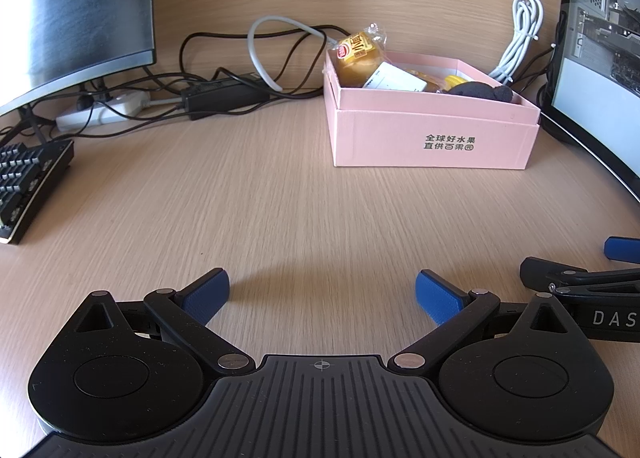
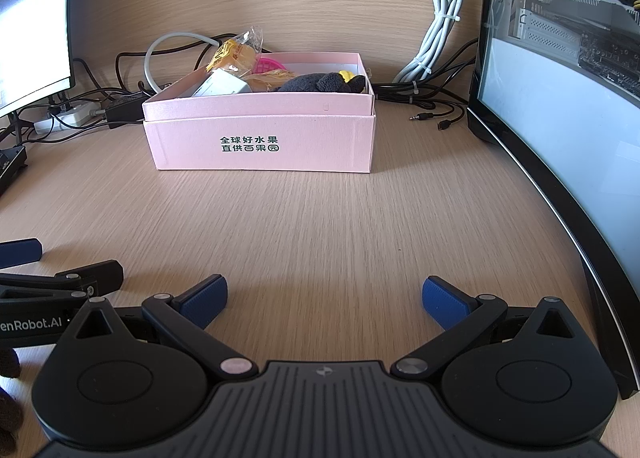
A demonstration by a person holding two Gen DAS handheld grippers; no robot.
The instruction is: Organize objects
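Observation:
A pink cardboard box (image 1: 434, 138) (image 2: 260, 138) stands on the wooden desk near the back. It holds a wrapped yellow snack (image 1: 358, 54) (image 2: 236, 52), a white card box (image 1: 394, 78) (image 2: 222, 84), a dark plush toy (image 1: 482, 91) (image 2: 320, 83) and a pink item (image 2: 269, 65). My left gripper (image 1: 322, 292) is open and empty, low over the desk, well short of the box. My right gripper (image 2: 324, 296) is open and empty, beside the left one, facing the box.
A monitor (image 1: 72, 10) and a black keyboard (image 1: 28, 182) are at the left. A power strip (image 1: 100, 110) and tangled cables (image 1: 240, 70) lie behind. A glass-sided computer case (image 2: 560, 78) stands at the right, with bundled white cable (image 2: 436, 38) beside it.

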